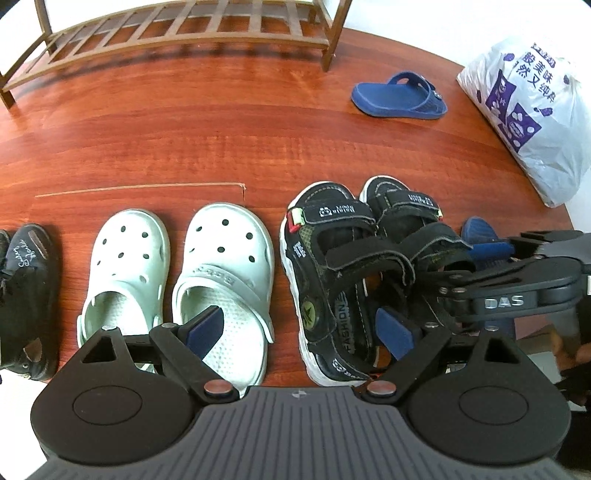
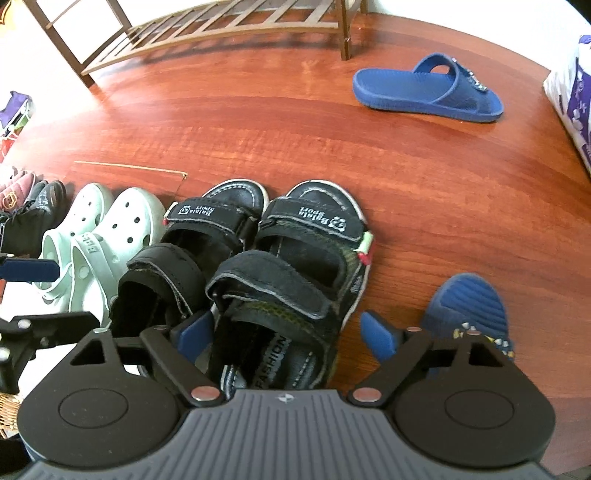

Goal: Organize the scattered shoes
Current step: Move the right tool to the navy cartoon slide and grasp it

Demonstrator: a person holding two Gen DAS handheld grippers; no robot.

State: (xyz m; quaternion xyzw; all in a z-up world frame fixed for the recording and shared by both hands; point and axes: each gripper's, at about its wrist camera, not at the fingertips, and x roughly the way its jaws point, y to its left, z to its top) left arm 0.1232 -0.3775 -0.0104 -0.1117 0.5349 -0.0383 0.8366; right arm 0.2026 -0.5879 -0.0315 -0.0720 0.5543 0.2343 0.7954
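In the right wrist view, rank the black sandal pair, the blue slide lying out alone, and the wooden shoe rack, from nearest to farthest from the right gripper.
1. Black sandal pair: right at the right gripper, one sandal between its open fingers.
2. Blue slide: out on the floor, upper right.
3. Wooden shoe rack: along the top, by the wall.

The floor [image 1: 221, 122] is shiny red-brown wood — a brown wooden rack [image 1: 177, 33] stands at the far edge.

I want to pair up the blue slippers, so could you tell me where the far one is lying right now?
The far blue slipper lies alone on the wooden floor, upper right in both wrist views, just right of the shoe rack's leg and near the white plastic bag.
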